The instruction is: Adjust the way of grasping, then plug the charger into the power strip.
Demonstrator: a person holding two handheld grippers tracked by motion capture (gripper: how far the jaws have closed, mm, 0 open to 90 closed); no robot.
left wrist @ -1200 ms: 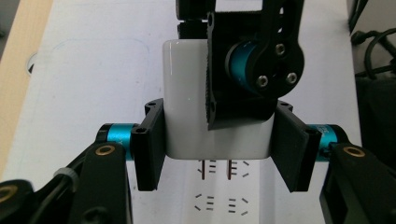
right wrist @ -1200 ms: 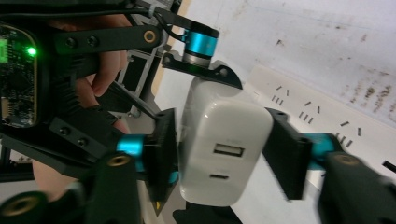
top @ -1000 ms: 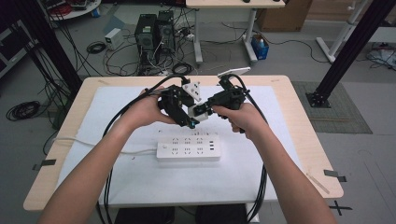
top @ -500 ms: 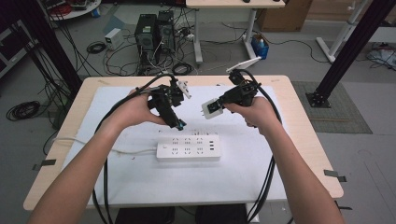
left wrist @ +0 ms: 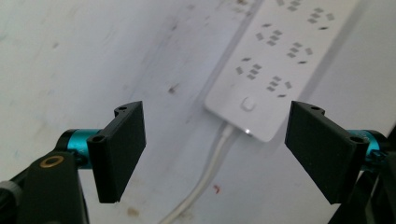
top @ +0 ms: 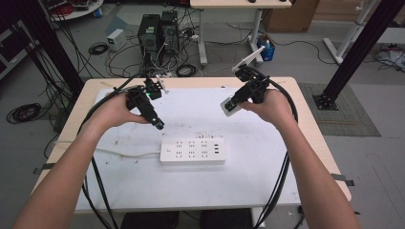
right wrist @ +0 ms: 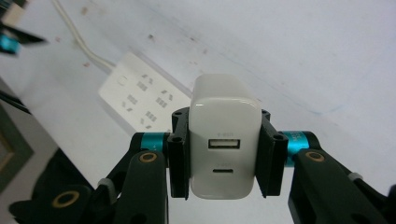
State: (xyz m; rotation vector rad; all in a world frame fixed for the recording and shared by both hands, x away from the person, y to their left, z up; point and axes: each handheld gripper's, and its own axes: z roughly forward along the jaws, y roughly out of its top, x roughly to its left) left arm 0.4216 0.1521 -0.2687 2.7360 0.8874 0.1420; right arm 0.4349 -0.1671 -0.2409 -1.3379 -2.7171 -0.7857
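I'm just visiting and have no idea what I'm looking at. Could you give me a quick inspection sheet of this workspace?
Surface: table with a white cover, speckled with small dark stains.
Job's things: white power strip lying flat, its cord running off to the left; white USB charger held above the table.
Clutter: nothing seen on the table.
Grippers: left gripper open, held above the strip's switch end; right gripper shut on the charger, ports facing its camera.
Cables: black cables trail from both grippers over the near table edge.
Surroundings: computer towers, loose wires and black frame posts on the floor beyond.
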